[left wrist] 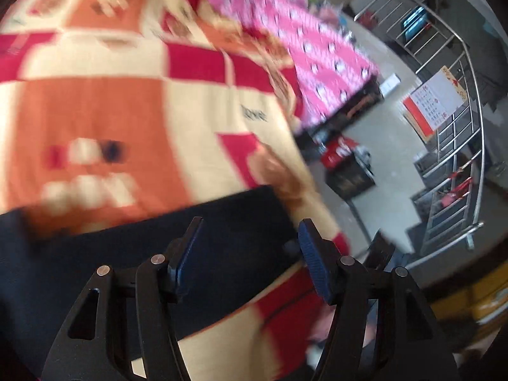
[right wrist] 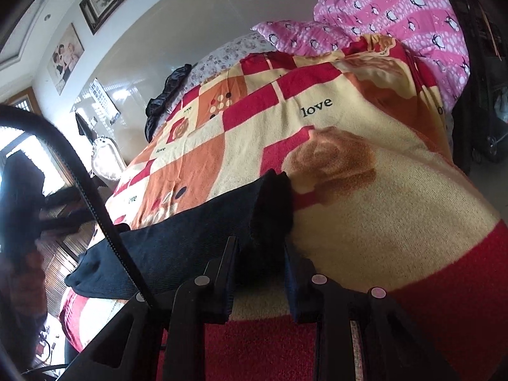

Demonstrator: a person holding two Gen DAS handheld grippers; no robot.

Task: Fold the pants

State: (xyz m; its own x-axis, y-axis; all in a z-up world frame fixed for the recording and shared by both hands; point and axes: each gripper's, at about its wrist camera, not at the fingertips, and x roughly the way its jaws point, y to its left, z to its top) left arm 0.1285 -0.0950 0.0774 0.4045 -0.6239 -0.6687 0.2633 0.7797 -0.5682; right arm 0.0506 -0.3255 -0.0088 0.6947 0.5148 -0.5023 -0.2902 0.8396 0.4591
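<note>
Dark navy pants point(right wrist: 177, 254) lie across the near edge of a bed covered by a red, orange and cream blanket point(right wrist: 365, 222). In the right wrist view a leg end point(right wrist: 273, 203) rises in a bunch, and my right gripper point(right wrist: 262, 247) is shut on the dark cloth just below it. The left wrist view is blurred by motion. There my left gripper point(left wrist: 250, 231) hovers open above the pants point(left wrist: 127, 254), its blue pads point(left wrist: 312, 254) wide apart with nothing between them.
A pink penguin-print quilt point(right wrist: 397, 9) is piled at the far end of the bed, and a black garment point(right wrist: 165, 95) lies by the wall. Right of the bed are bare floor, boxes point(left wrist: 346, 165) and a steel stair railing point(left wrist: 457, 146). A black cable point(right wrist: 95, 197) crosses the right view.
</note>
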